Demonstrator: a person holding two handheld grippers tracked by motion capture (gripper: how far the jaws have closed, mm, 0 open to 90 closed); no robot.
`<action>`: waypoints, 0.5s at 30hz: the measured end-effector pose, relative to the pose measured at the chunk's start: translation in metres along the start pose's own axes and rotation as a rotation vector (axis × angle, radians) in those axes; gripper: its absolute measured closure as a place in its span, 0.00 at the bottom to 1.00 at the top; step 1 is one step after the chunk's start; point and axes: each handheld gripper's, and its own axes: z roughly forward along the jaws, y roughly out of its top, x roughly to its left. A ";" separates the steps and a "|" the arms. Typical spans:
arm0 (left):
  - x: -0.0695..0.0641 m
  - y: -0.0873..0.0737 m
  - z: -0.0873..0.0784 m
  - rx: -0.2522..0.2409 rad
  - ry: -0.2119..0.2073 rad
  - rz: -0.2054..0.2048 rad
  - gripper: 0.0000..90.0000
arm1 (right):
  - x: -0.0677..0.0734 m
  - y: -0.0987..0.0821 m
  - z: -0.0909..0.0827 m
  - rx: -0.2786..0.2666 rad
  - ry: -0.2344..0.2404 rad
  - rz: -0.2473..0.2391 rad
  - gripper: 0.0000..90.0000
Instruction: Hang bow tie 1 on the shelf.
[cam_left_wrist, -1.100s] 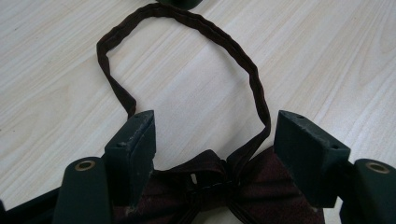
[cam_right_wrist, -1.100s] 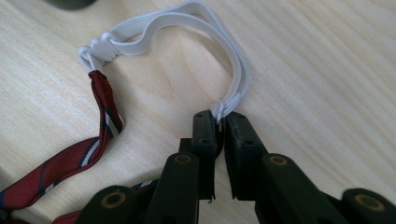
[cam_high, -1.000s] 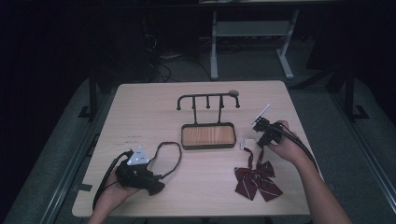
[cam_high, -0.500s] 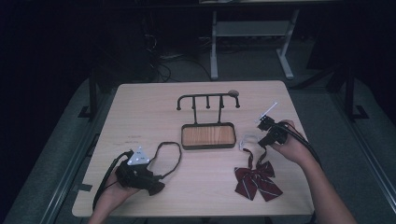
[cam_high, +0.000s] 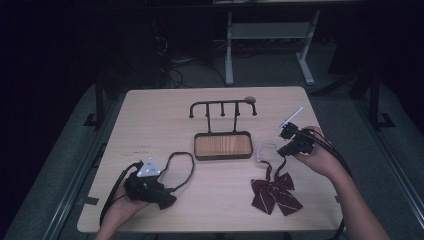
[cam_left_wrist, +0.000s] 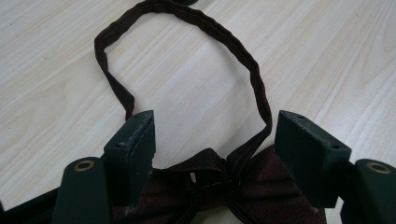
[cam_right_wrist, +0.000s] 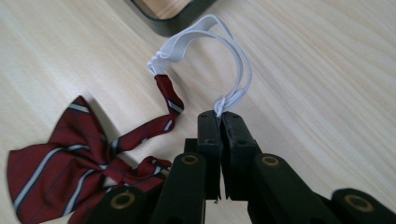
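A dark red striped bow tie (cam_high: 275, 195) lies flat at the table's front right, and its white elastic strap (cam_high: 265, 150) loops up toward the stand. My right gripper (cam_high: 292, 142) is shut on the end of that strap. In the right gripper view, the jaws (cam_right_wrist: 221, 119) pinch the elastic (cam_right_wrist: 205, 35) beside the bow (cam_right_wrist: 60, 158). At the front left, my left gripper (cam_high: 161, 196) rests open on the table. Its jaws (cam_left_wrist: 217, 128) straddle a dark maroon bow tie (cam_left_wrist: 243, 186), touching nothing, with the neck loop (cam_left_wrist: 210, 32) lying ahead.
A black stand with a wooden base (cam_high: 222, 145) and a rail of hooks (cam_high: 222, 104) rises at the table's middle. A small round brown object (cam_high: 248, 99) sits behind it. Cables trail from both grippers. Bare tabletop (cam_high: 150, 120) stretches along the left and back.
My right gripper has drifted slightly right, keeping hold of the elastic strap. The left gripper and both bows have stayed put.
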 end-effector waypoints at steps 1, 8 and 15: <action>0.000 0.000 0.000 -0.001 0.000 0.000 0.33 | 0.001 0.000 -0.002 -0.002 -0.001 -0.006 0.96; 0.000 0.000 0.000 -0.001 0.000 0.003 0.33 | 0.009 0.004 -0.012 -0.006 0.008 -0.037 0.96; 0.001 0.000 0.000 0.002 -0.004 0.002 0.33 | 0.013 0.007 -0.019 -0.005 0.029 -0.057 0.96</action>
